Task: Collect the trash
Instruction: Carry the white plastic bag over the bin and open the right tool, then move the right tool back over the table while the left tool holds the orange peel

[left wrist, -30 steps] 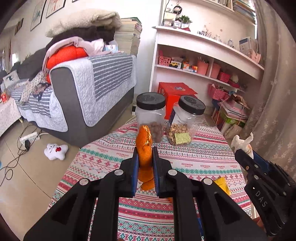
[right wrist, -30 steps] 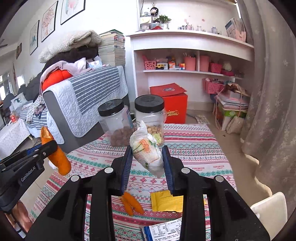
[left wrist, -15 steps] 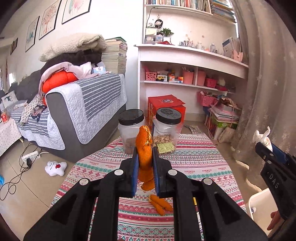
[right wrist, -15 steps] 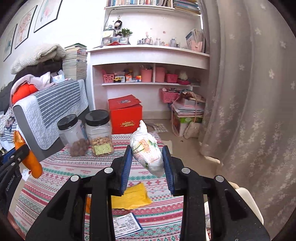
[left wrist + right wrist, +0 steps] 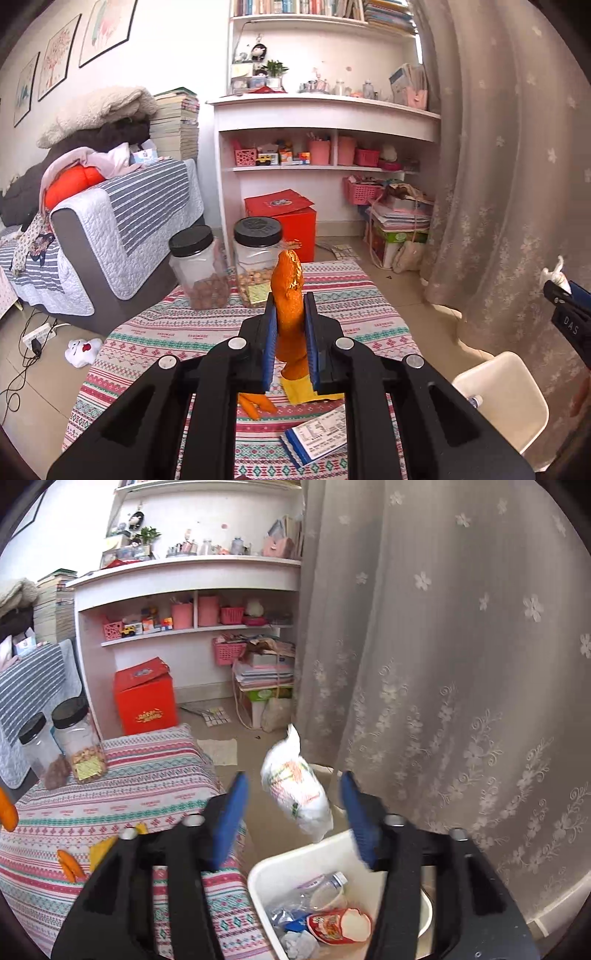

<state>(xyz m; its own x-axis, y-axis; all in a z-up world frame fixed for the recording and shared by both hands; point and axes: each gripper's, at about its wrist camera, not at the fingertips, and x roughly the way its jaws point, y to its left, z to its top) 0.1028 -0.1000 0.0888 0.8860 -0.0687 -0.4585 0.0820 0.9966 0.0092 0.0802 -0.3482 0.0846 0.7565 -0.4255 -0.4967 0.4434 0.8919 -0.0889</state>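
Orange peel [image 5: 289, 295] is pinched in my left fingers [image 5: 290, 343] above the tabletop [image 5: 369, 310], my right fingers [image 5: 295, 812] have just been opening around a white printed bag [image 5: 297, 794] over the white bin [image 5: 273, 871], "DAS" marking their side.

The letters "DAS" stand in white on the black body of the right gripper [image 5: 570, 326], at the right edge of the left wrist view. The tablecloth [image 5: 192, 334] carries a small repeated word along its pale bands, too small to read.
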